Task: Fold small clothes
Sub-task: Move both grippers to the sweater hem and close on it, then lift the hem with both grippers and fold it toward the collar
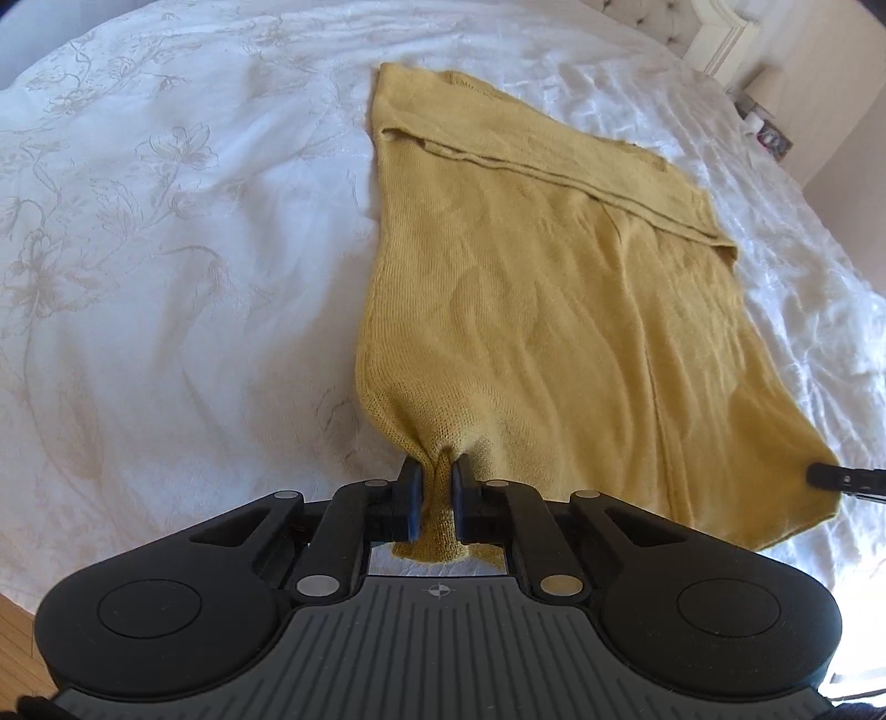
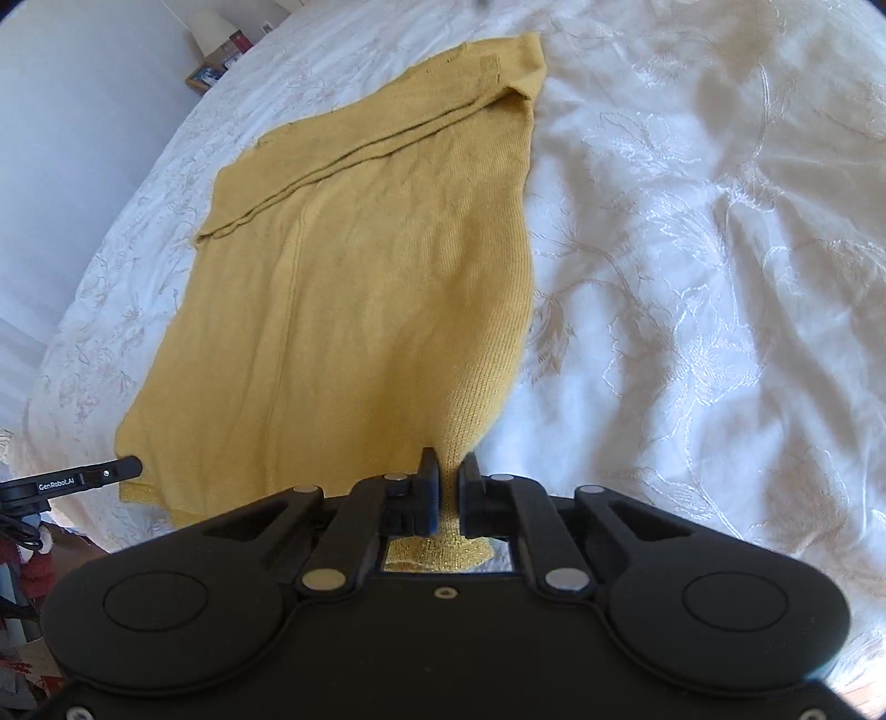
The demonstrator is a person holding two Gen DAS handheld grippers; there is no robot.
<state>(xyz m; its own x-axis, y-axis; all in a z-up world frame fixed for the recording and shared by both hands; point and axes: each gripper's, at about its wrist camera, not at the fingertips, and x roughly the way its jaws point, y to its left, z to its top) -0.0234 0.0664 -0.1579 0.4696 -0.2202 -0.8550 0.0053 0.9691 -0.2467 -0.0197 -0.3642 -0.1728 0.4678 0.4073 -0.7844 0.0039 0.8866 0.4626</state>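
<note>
A mustard yellow knit garment (image 1: 531, 288) lies flat on a white bed, with a sleeve folded across its far part. It also shows in the right wrist view (image 2: 343, 266). My left gripper (image 1: 437, 476) is shut on the garment's near left corner, cloth bunched between the fingers. My right gripper (image 2: 449, 471) is shut on the near right corner. The right gripper's tip (image 1: 830, 476) shows at the right edge of the left wrist view, and the left gripper's tip (image 2: 119, 469) at the left edge of the right wrist view.
The white embroidered bedspread (image 1: 166, 249) covers the bed and is wrinkled on both sides of the garment (image 2: 692, 277). A nightstand with a lamp and small items (image 2: 221, 50) stands beyond the bed. A headboard (image 1: 714, 33) is at the far right.
</note>
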